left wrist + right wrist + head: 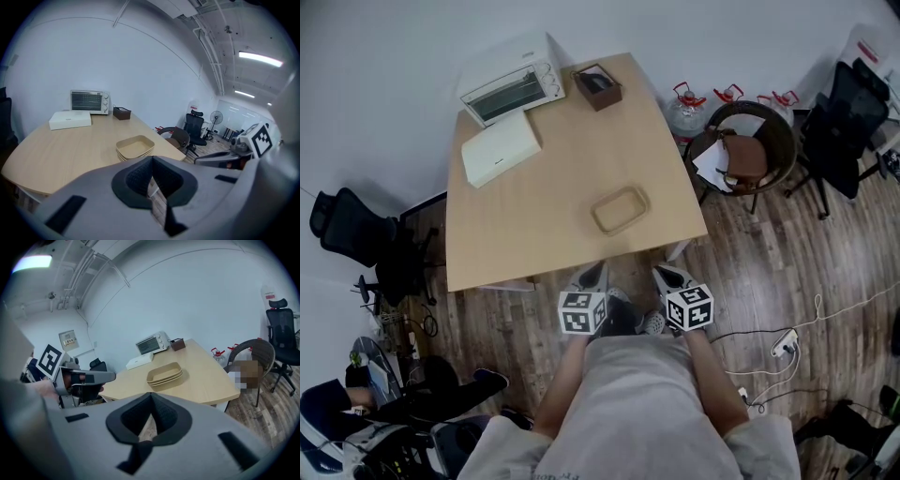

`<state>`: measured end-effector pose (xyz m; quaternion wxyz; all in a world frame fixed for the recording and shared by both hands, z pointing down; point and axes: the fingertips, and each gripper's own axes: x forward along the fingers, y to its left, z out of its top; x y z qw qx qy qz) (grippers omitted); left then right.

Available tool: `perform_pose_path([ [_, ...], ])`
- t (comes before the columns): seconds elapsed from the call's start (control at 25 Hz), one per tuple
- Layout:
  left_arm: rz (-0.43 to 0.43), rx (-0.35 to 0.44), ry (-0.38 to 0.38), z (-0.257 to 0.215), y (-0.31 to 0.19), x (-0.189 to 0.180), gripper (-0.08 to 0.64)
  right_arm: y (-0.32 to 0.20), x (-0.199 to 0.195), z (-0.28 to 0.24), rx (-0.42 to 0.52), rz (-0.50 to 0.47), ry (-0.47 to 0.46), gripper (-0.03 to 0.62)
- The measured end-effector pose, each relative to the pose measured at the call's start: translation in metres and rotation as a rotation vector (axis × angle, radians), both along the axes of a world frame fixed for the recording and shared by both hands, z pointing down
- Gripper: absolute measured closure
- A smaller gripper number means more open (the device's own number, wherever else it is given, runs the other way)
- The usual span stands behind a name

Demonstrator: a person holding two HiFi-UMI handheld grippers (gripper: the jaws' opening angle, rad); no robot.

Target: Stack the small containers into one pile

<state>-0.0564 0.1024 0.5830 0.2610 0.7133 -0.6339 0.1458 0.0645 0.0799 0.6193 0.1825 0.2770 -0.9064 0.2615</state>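
At 5 o'clock on pale wood desk (pixel 516 220): tan rounded-rect. containers (pixel 620 209), nested pile. L gripper (pixel 598 270), R gripper (pixel 664 273) at 6: fingers pressed together.

stacked containers (pixel 620 209) on table (pixel 534 202), near front-right edge. oven (pixel 511 82) at far-left corner, flat box (pixel 501 147) just before it, small box (pixel 598 86) right of oven. chair (pixel 745 150) right of table.

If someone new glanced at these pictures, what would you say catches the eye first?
The pile of tan containers stands out, nested together and alone on the near right part of the table. At the far end sit a white toaster oven and a flat white box. The left gripper and right gripper hang shut and empty, off the table by the person's waist.
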Motion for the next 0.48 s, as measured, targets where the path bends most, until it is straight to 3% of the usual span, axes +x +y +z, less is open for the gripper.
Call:
perform_pose_path([
  [0.2,0.056,0.029,0.04,-0.002,-0.002,0.018,0.554,0.001,0.004,-0.002,0.038,-0.013,0.016,0.588],
  [0.48,0.059,0.009,0.025,0.004,0.0,0.021,0.554,0.001,0.01,-0.002,0.033,0.007,0.004,0.589],
])
